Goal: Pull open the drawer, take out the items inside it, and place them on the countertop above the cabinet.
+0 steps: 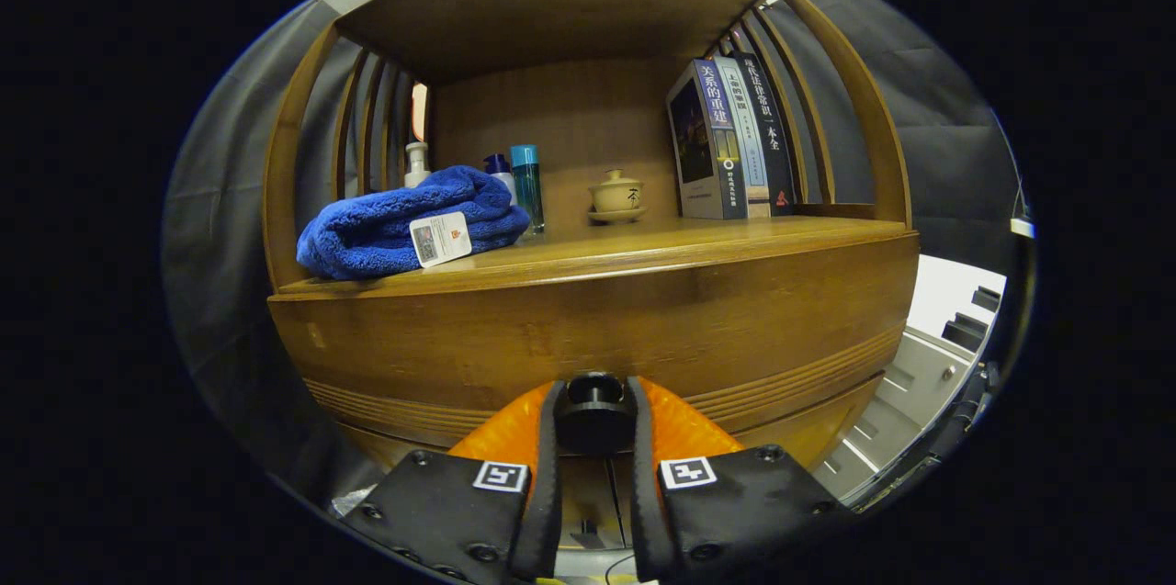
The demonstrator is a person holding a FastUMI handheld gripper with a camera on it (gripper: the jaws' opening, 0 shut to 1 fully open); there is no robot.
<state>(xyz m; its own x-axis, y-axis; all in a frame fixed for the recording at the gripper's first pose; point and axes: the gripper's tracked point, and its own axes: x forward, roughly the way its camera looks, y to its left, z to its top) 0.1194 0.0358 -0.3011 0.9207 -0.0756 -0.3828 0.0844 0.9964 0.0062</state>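
A wooden cabinet fills the view, its drawer front [606, 328] a broad curved panel just below the countertop [643, 250]. A round dark knob [594, 401] sticks out of the drawer front low down. My gripper [593, 415] has its two fingers pressed against the knob from either side, shut on it. The drawer looks closed or barely out, and its inside is hidden. On the countertop, a folded blue towel [404, 222] with a white tag lies at the left end.
Behind the towel stand a white pump bottle [416, 164] and a teal-capped bottle [527, 185]. A small lidded tea cup [616, 196] sits mid-shelf, and several books [730, 140] lean at the right. Curved wooden slats close both sides. White furniture [928, 374] stands right of the cabinet.
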